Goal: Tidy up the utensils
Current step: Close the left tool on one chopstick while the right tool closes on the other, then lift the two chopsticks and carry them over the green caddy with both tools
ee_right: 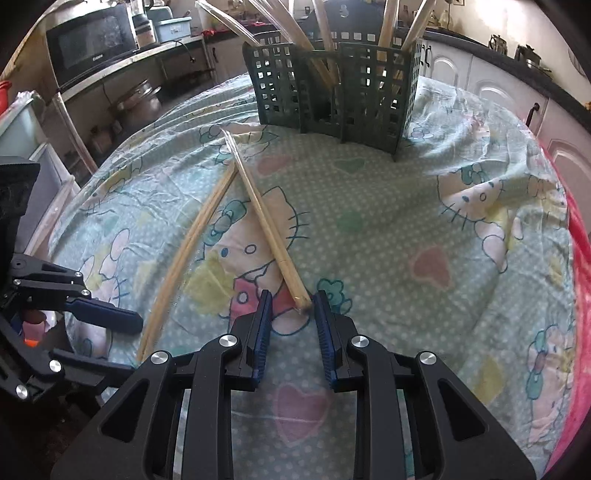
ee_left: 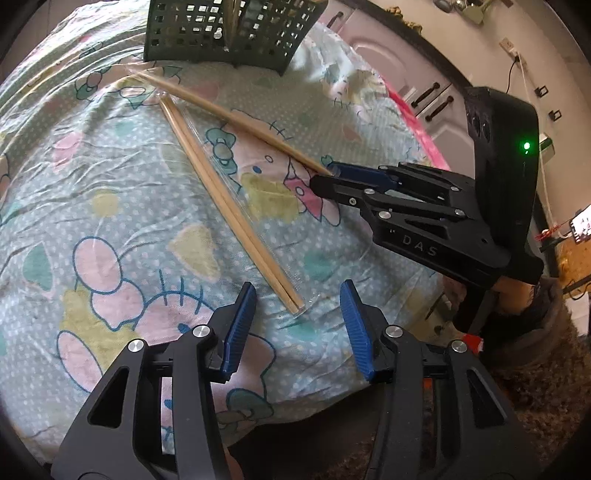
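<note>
Two wrapped pairs of wooden chopsticks lie crossed on the Hello Kitty cloth. The near pair ends just ahead of my left gripper, which is open and empty. My right gripper is open, its fingers either side of the end of the other pair, which also shows in the left wrist view. The right gripper shows in the left wrist view at that pair's end. A dark green slotted utensil basket stands at the back, holding several wrapped chopsticks; it also shows in the left wrist view.
The cloth-covered table drops off at its near edge onto brown carpet. White cabinets stand to the right. A microwave and pots sit on shelves to the left.
</note>
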Motion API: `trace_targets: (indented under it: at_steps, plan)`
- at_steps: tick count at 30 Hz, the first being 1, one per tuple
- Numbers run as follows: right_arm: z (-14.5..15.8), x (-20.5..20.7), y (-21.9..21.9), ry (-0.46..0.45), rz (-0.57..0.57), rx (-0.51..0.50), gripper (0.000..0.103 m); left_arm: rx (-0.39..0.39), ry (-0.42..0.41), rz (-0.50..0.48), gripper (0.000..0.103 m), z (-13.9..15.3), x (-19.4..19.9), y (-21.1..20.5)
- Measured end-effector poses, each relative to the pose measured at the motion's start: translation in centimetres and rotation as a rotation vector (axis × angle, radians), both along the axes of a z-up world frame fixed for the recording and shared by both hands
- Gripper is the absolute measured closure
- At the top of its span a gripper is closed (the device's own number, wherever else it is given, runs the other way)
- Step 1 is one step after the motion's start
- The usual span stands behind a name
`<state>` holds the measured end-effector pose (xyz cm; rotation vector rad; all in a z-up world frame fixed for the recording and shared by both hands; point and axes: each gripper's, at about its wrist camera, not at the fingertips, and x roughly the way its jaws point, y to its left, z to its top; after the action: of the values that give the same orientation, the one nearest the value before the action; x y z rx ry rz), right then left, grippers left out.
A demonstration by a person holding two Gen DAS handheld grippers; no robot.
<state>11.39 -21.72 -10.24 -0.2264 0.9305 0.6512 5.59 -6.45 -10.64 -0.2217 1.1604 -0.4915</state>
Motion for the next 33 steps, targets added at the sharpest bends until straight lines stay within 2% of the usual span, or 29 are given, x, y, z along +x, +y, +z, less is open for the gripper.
trace_targets:
  at_steps: [3,5,7,11,19,26,33]
  plan:
    - [-0.1,-0.1,0.1,-0.012,0.005,-0.004,0.082,0.037,-0.006,-0.009,0.064,-0.1,0.2,-0.5]
    - [-0.1,0.1,0.0,-0.014,0.003,-0.005,0.089,0.072,-0.023,-0.022,0.064,-0.2,0.2,-1.1]
    - [0.1,0.2,-0.3,-0.004,-0.005,0.007,0.092,0.099,-0.042,-0.028,0.065,-0.3,0.2,-1.4]
    - [0.8,0.1,-0.6,-0.015,-0.009,0.02,0.095,0.176,-0.084,-0.026,0.083,-0.4,0.0,-1.7]
    - [4.5,-1.1,-1.2,-0.117,-0.01,0.08,0.096,0.111,-0.092,0.014,0.096,0.1,-0.6,0.9]
    - [7.6,-2.7,-0.6,-0.23,0.023,0.105,0.097,0.153,-0.211,0.072,0.1,3.6,-1.3,3.4]
    - [10.1,-3.8,-0.2,-0.303,0.019,0.137,0.097,0.18,-0.313,0.131,0.1,6.9,-1.9,6.0]
